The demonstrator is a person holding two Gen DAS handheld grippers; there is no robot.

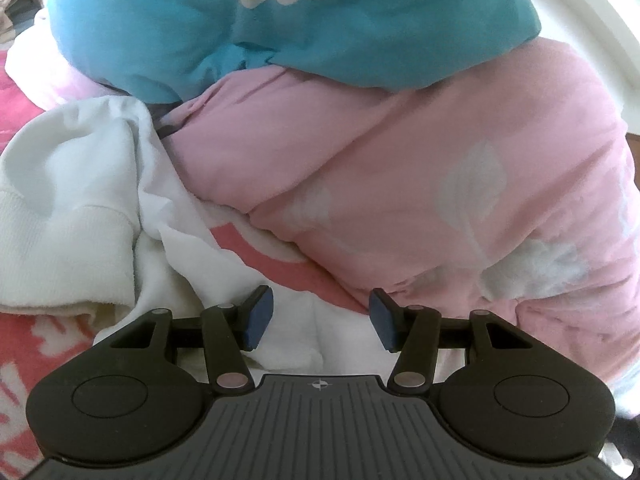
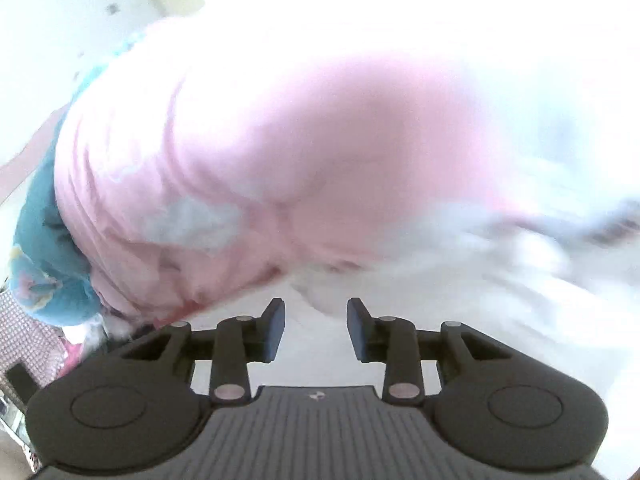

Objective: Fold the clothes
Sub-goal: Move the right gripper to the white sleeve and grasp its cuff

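A pile of clothes fills both views. A pink garment [image 1: 420,168] with pale leaf prints lies in the middle, a blue garment [image 1: 280,28] on top of it at the back, a white sweatshirt [image 1: 72,184] at the left. My left gripper [image 1: 321,320] is open and empty, just above white cloth at the pile's near edge. In the right wrist view the pink garment [image 2: 280,152] bulges close ahead, blurred, with the blue garment [image 2: 44,240] at its left. My right gripper [image 2: 316,330] is open and empty over a white surface.
A coral-red blanket with white pattern [image 1: 24,344] lies under the clothes at the left. A white frame or wall [image 1: 608,12] runs along the right. In the right wrist view a pink checked cloth [image 2: 24,344] shows at the lower left; the top is washed out by light.
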